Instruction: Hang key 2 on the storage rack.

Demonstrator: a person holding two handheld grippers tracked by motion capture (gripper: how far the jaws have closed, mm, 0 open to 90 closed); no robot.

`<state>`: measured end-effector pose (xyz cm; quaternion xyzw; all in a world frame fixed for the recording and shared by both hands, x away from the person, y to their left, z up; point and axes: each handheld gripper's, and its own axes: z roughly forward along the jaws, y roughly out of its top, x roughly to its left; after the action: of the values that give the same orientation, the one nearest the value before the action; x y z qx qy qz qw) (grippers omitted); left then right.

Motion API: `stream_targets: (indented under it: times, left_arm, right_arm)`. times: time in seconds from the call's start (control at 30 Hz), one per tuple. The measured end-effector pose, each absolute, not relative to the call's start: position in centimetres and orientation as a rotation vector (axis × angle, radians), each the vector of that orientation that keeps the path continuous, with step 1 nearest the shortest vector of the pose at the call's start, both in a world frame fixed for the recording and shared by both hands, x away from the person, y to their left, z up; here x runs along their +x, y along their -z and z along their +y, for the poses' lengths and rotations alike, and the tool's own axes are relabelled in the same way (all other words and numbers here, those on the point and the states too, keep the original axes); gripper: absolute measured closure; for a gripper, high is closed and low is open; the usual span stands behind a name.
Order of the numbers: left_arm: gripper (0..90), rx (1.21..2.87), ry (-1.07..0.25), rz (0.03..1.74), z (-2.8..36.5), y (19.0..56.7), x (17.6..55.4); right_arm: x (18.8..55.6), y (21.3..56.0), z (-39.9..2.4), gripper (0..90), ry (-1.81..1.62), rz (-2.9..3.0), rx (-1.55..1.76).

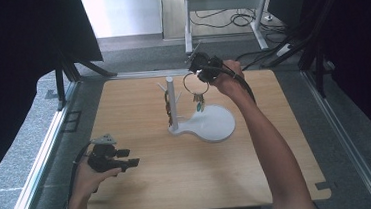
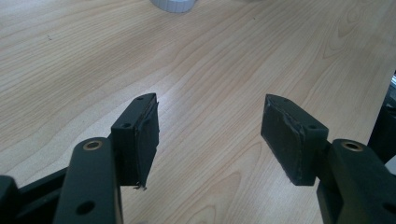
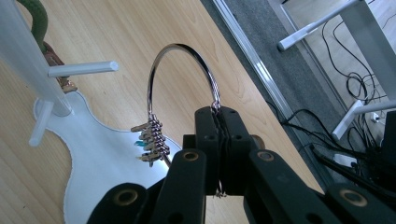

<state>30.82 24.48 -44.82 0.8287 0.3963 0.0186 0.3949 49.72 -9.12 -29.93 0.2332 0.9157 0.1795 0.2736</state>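
A large metal key ring [image 1: 195, 83] with several small keys [image 1: 199, 102] hangs above the far side of the table, just right of the white peg stand [image 1: 171, 100]. My right gripper [image 1: 202, 73] is shut on the ring's wire. In the right gripper view the jaws pinch the ring [image 3: 177, 45] at its lower right, with my right gripper [image 3: 218, 112] below it and the keys [image 3: 152, 140] bunched at the left. A white peg [image 3: 81, 68] sticks out toward the ring, a short gap away. My left gripper [image 1: 130, 157] rests open at the front left, nothing between its fingers [image 2: 140, 135].
The stand's flat white base [image 1: 210, 125] spreads to the right of its post. A green and brown band [image 3: 39, 18] hangs on the post's far pegs. Bare wooden table [image 2: 210, 56] lies ahead of the left gripper. Beyond the table are a metal rail, a desk frame and cables [image 3: 355, 84].
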Motion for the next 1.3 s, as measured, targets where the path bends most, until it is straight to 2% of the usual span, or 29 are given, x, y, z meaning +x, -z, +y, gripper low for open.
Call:
stream_targets:
  times: [1.3]
  left_arm:
    - [37.6, 2.101, -0.042, 1.001, 24.5, 44.8, 30.9]
  right_arm:
    - [48.6, 31.7, -6.5, 88.3, -0.49, 2.486, 0.594]
